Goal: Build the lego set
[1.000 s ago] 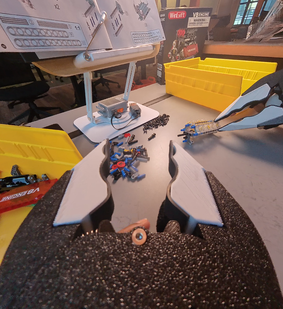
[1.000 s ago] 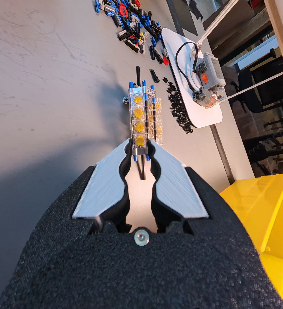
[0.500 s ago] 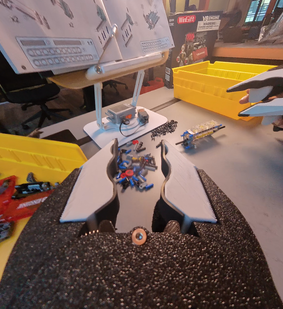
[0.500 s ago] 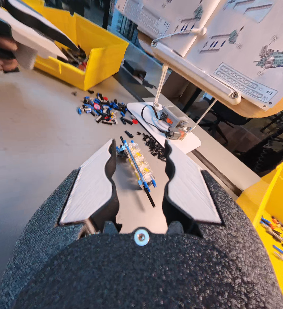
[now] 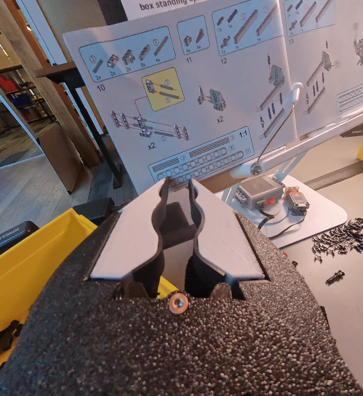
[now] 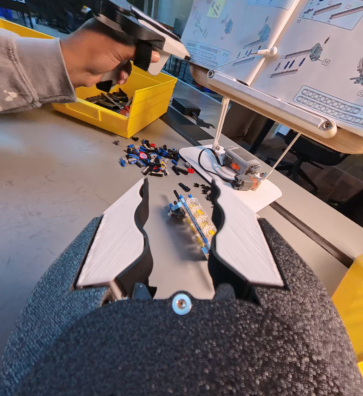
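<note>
The right gripper [image 6: 179, 182] hangs with its fingers spread wide and empty over the little clear-and-yellow brick model [image 6: 197, 216] lying on the grey table [image 6: 37, 192], while the left gripper [image 5: 177, 182], fingers a little apart, points up at the instruction page [image 5: 176, 96].
</note>
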